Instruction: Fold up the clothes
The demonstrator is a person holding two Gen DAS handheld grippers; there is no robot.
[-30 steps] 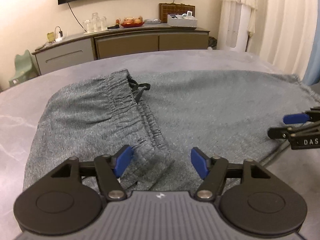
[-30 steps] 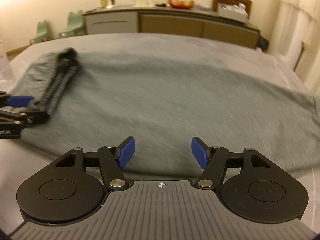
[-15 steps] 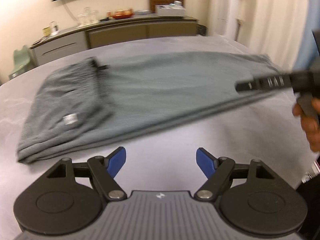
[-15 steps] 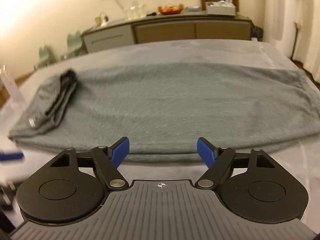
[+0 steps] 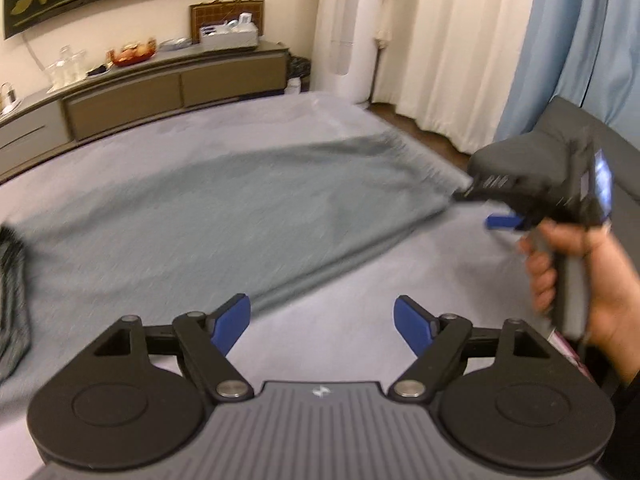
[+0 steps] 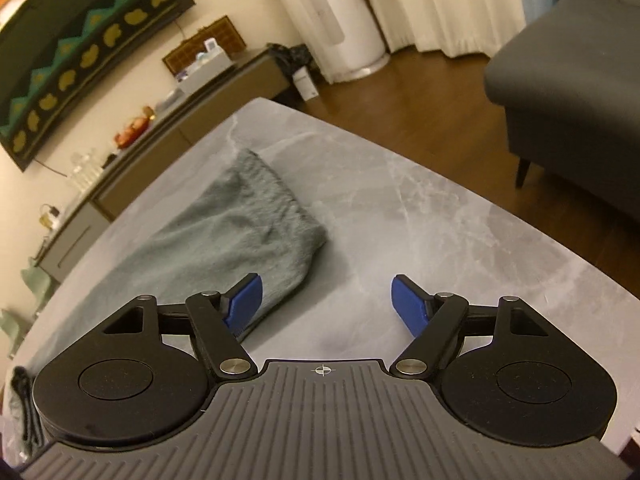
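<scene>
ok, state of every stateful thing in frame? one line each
grey trousers: folded lengthwise, flat on the table, not gripped
waistband: at the left edge
leg end: flat near the table's far end
left gripper: open, empty, over bare table
right gripper: jaws closing, nothing between them
cabinet doors: closed

This is a home, a lived-in living or dining room. Along the cream wall at the upper left of the left wrist view runs a long, low brown-and-grey sideboard (image 5: pixel 168 88) carrying a red bowl of fruit (image 5: pixel 131 51), clear glass jars (image 5: pixel 66 66) and a white box of small household items (image 5: pixel 229 34). Above it hangs a dark wall picture with gold and teal shapes (image 6: pixel 84 52). Cream floor-length curtains (image 5: pixel 452 48) fill the upper right, and a dark grey upholstered sofa (image 6: pixel 568 116) stands on the brown wooden floor (image 6: pixel 420 108) beside a grey marble-patterned table (image 6: pixel 440 216).
</scene>
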